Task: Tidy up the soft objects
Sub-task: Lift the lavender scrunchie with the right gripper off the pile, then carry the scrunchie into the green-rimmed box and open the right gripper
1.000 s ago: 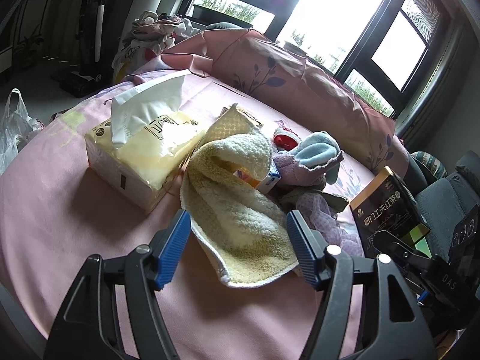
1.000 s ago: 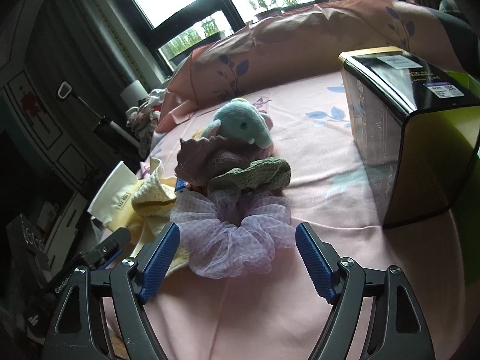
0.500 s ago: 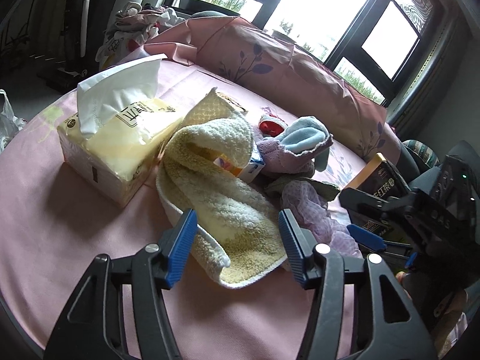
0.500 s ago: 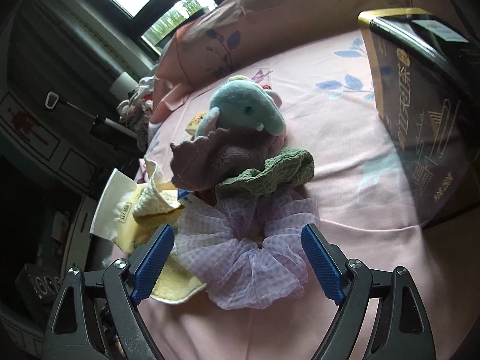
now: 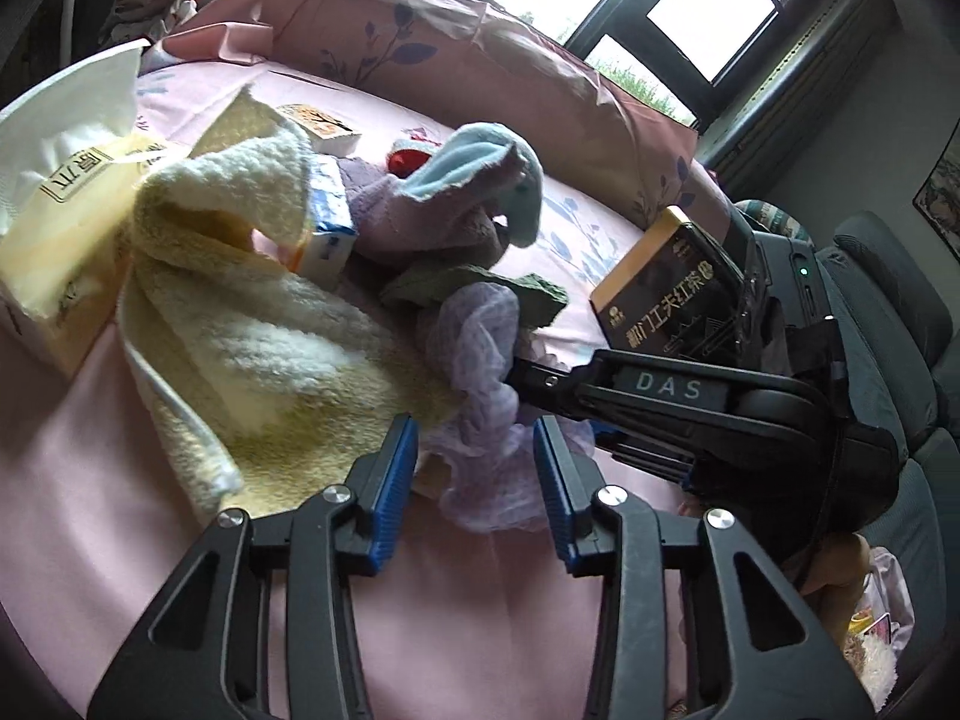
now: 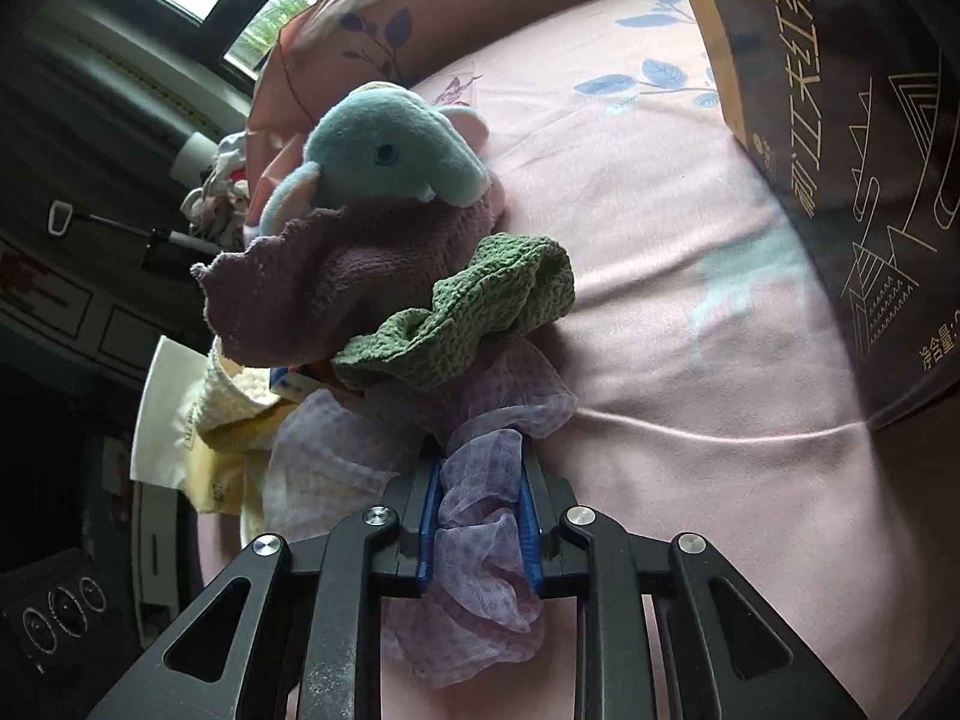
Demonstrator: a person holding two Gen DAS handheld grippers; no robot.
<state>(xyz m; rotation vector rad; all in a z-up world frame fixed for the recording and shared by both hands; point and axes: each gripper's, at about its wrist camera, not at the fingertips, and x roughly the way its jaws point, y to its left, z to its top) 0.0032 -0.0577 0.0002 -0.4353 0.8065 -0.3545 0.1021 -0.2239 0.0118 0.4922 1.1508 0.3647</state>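
Observation:
A lilac gauze scrunchie (image 6: 480,480) lies at the near end of a heap of soft things on the pink bed sheet (image 6: 690,312). My right gripper (image 6: 478,510) is closing, and its blue pads press on a bunched fold of the scrunchie. In the left wrist view that gripper (image 5: 516,375) reaches in from the right. My left gripper (image 5: 474,462) is closing too, with the same scrunchie (image 5: 480,468) between its pads and a gap still showing on the left side. Behind lie a green scrunchie (image 6: 480,306), a purple cloth (image 6: 336,282), a blue elephant plush (image 6: 384,150) and a yellow towel (image 5: 252,324).
A tissue pack (image 5: 54,198) sits at the left beside the towel, and a small carton (image 5: 327,240) pokes out under it. A black and gold tea box (image 6: 840,150) stands at the right. A long pink pillow (image 5: 480,60) lines the far side below the windows.
My left gripper slid right from the yellow towel to the lilac scrunchie and its jaws narrowed. My right gripper came down and forward and its wide jaws closed on the scrunchie.

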